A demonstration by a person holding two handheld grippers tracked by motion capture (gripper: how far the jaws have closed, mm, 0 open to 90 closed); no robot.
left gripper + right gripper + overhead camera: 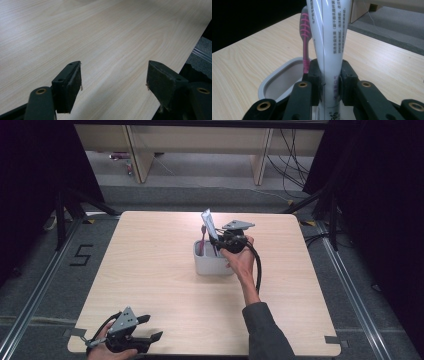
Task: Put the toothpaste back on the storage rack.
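Standing nearly upright, the white printed toothpaste tube (329,45) is being clamped by the right gripper (330,83) over the grey oval plastic holder (212,262) mid-table, beside a pink toothbrush (305,37); the left gripper (150,327) is idling agape at the near left corner.

Table (165,285): light wood top, square with rounded corners, on grey floor.
Holder (212,263): grey-white tub near table centre, upright.
Toothbrush (201,240): pink, standing in the holder at its left side, leaning slightly.
Tube (209,223): white, tilted, its top end above the holder rim.
Right gripper (220,241): over the holder, jaws clamped on the tube; cable loops down past the wrist.
Left gripper (150,327): at the near left table edge, 2 jaws spread apart, nothing between them.
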